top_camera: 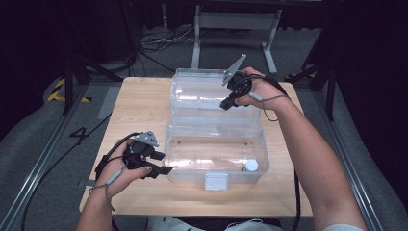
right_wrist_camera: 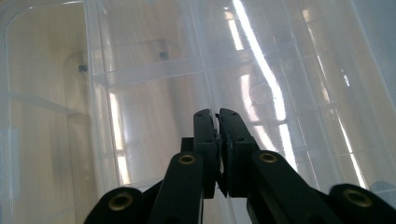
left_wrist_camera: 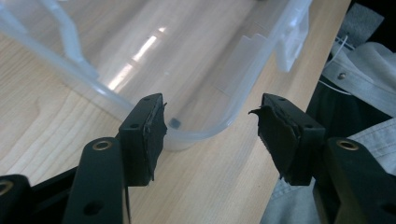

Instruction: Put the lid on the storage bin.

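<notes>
We look down on a light wooden table (top_camera: 139, 103) where a person holds a gripper in each hand. At the middle of the table sits a clear plastic box (top_camera: 215, 154), open, with its clear lid (top_camera: 211, 94) folded back toward the far side. A white latch (top_camera: 216, 182) hangs at the near wall, and a small white-capped jar (top_camera: 250, 166) stands inside at the near right corner.

The right gripper (top_camera: 227, 103) reaches over the lid at the far right. In the right gripper view its jaws stand pressed together, and they seem to pinch a thin edge of the lid, though through the clear plastic we cannot be certain.

The left gripper (top_camera: 162, 163) rests at the near left, just beside the box's left wall. In the left gripper view its jaws stand wide apart with the box's rounded corner (left_wrist_camera: 205, 133) beyond them, nothing between the pads.

We judge the lid to be light, thin and somewhat springy, with a smooth, slippery surface. A grip on a flat panel would likely slide, so the stiffer rim or a moulded rib is the better place to hold. The nearly empty box may shift or tip when the lid swings, so steadying its left wall looks wise.
</notes>
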